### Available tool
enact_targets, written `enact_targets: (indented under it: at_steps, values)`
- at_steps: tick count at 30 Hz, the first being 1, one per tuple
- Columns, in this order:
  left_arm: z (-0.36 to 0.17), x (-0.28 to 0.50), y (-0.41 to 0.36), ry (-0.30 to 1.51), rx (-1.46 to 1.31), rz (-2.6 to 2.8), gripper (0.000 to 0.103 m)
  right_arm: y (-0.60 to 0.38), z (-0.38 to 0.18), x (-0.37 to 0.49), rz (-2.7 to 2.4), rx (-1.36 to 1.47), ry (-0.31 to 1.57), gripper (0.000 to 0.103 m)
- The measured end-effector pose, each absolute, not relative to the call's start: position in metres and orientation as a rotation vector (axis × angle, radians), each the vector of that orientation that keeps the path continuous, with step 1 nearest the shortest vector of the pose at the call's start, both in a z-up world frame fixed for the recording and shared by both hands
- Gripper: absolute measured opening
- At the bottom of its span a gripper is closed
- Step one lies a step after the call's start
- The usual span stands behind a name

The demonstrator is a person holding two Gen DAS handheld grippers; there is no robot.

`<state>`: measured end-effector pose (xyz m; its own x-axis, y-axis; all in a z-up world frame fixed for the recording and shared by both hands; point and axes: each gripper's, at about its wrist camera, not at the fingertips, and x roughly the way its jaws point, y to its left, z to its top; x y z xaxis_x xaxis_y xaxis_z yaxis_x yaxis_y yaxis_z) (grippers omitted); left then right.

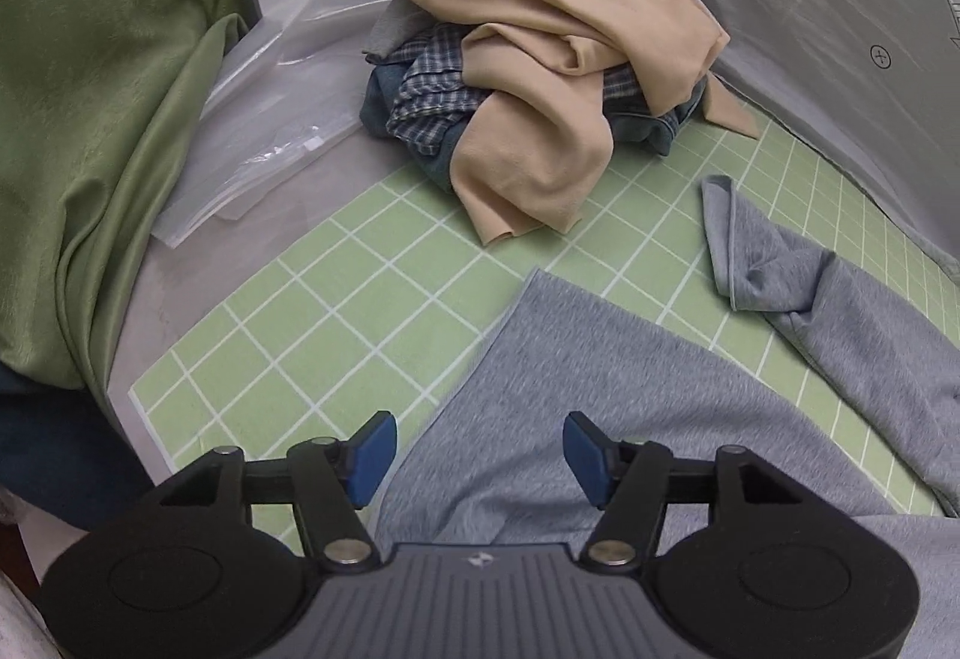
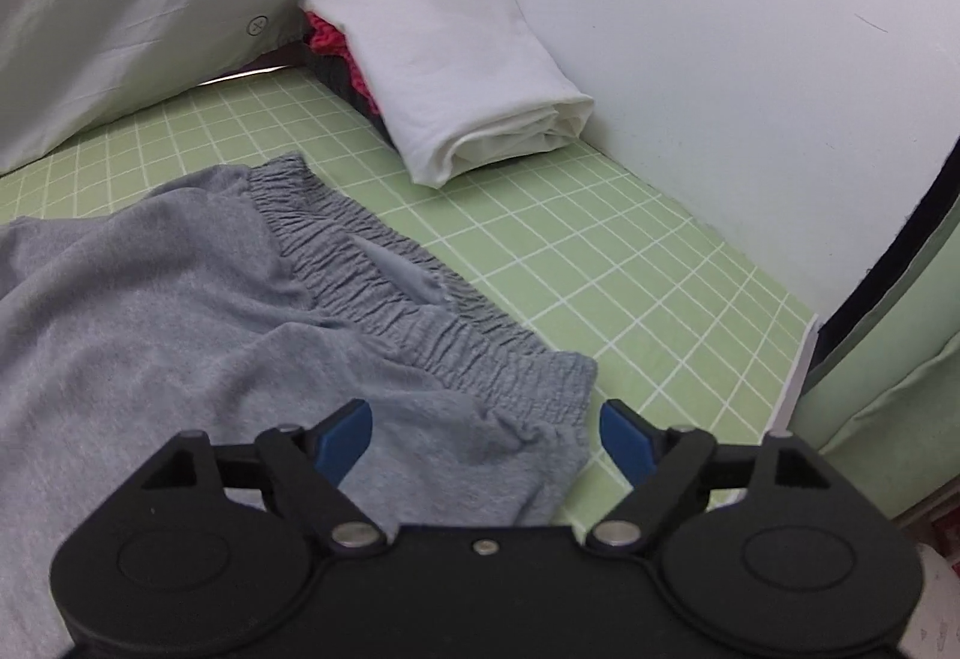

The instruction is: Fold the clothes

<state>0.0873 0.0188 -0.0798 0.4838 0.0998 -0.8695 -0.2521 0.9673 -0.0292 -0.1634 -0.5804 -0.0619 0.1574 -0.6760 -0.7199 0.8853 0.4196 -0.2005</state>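
Laying out the grey trousers (image 1: pixel 600 389) on the green mat (image 1: pixel 312 335) looks like the step in hand. Both the left gripper (image 1: pixel 479 458) and right gripper (image 2: pixel 487 440) hang released, holding nothing. Next, I judge, comes pinching the waistband (image 2: pixel 420 323) near the mat's right edge and one leg to fold them.

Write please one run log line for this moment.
task: fold clothes | left gripper: open over grey pants | right gripper: open at waistband | nothing held
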Motion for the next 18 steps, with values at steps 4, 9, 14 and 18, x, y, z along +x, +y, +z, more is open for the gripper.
enact_targets:
  at_steps: [4, 9, 14, 18]
  values:
    - [-0.1, 0.112, 0.022, 1.076, -0.121, 0.151, 0.062, -0.538, -0.067, -0.14, -1.076, 0.331, 0.859, 0.084]
    - [-0.119, 0.134, 0.025, 1.093, -0.094, 0.038, 0.062, -0.48, -0.077, -0.11, -1.006, 0.315, 0.898, 0.084]
    - [-0.129, 0.15, 0.025, 1.091, -0.073, -0.067, 0.016, -0.431, -0.077, -0.091, -0.969, 0.347, 0.913, 0.084]
    - [-0.131, 0.164, 0.026, 1.068, -0.047, -0.124, 0.0, -0.394, -0.076, -0.081, -0.952, 0.276, 0.933, 0.084]
